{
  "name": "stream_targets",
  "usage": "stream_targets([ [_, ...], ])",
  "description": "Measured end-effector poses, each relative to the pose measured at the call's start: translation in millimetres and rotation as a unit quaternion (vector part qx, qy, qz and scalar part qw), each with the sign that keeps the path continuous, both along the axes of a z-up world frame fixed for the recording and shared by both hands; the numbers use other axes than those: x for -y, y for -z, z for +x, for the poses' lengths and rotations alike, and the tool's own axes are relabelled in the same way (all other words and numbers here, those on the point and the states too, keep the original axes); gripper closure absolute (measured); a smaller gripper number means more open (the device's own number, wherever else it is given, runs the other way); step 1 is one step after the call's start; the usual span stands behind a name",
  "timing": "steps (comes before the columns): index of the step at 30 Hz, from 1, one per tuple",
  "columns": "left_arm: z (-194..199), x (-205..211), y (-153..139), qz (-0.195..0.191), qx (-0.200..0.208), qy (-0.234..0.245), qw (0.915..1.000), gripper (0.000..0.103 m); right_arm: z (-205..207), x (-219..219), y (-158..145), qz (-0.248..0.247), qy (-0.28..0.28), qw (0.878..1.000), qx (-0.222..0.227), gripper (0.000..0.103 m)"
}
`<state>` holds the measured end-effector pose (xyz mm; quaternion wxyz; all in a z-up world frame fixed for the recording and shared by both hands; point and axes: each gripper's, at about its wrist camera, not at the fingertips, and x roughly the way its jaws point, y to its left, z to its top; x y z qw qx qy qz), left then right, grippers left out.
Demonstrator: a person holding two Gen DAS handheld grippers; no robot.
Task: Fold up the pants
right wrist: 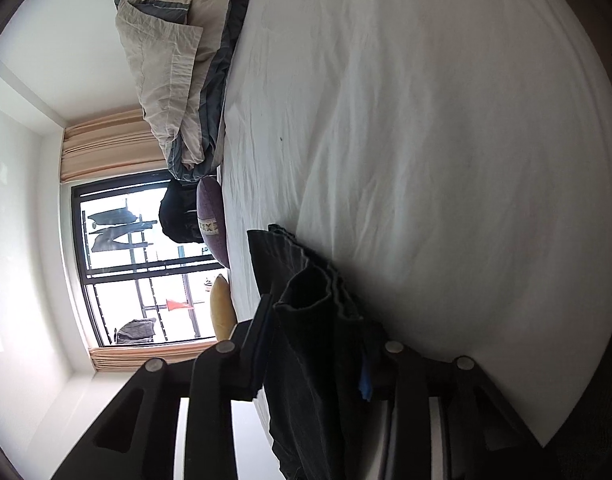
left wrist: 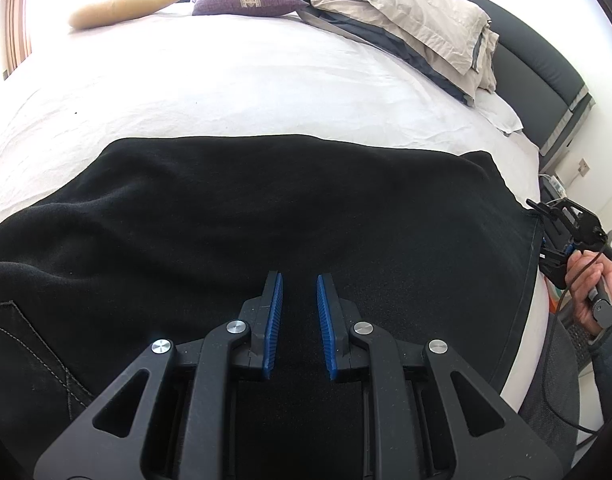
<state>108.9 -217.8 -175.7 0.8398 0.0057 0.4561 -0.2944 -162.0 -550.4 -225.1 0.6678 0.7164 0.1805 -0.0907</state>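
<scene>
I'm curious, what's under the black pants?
The white bed sheet shows all around the black pants, which lie on it. Whatever lies directly beneath them is covered.

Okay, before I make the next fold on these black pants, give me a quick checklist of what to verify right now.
1. Right gripper clamped on the black pants at their end: ok.
2. Left gripper open above the fabric, gripping nothing: ok.
3. Pants spread flat on the white bed sheet: ok, mild wrinkles.
4. Sheet beyond the pants free for folding: ok.
5. Beige-and-grey duvet and purple cushion away from the pants: ok.
6. Layers aligned underneath: cannot tell.
</scene>
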Motion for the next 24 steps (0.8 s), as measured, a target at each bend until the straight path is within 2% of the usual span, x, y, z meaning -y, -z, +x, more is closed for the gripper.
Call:
stream_targets([
  [3, 1, 0, -1, 0.001, -0.003, 0.000, 1.0000, 0.086, 5, 1, 5, 0.001, 0.004, 1.000, 0.001, 0.088],
  [10, 6, -1, -3, -0.002, -0.014, -0.008, 0.9999, 0.086, 7, 0, -5, -0.036, -0.001, 0.999, -0.011, 0.090],
  [15, 11, 3, -2, 0.013, -0.024, -0.004, 0.9996, 0.086, 18, -14, -38, -0.103, -0.012, 0.994, -0.028, 0.090],
  [18, 14, 5, -2, 0.013, -0.030, -0.007, 0.9994, 0.086, 37, -41, -78, -0.185, -0.055, 0.981, -0.035, 0.090],
  [20, 16, 3, -1, 0.004, -0.038, -0.010, 0.9992, 0.086, 57, -78, -111, -0.264, -0.116, 0.957, -0.034, 0.090],
  [21, 18, 1, 0, -0.003, -0.044, -0.011, 0.9990, 0.086, 70, -106, -129, -0.314, -0.161, 0.935, -0.031, 0.090],
  [22, 20, 0, 1, -0.010, -0.049, -0.013, 0.9987, 0.086, 79, -139, -146, -0.366, -0.214, 0.905, -0.024, 0.090],
  [24, 25, -7, 3, -0.035, -0.065, -0.021, 0.9971, 0.086, 92, -217, -166, -0.469, -0.321, 0.823, -0.012, 0.090],
])
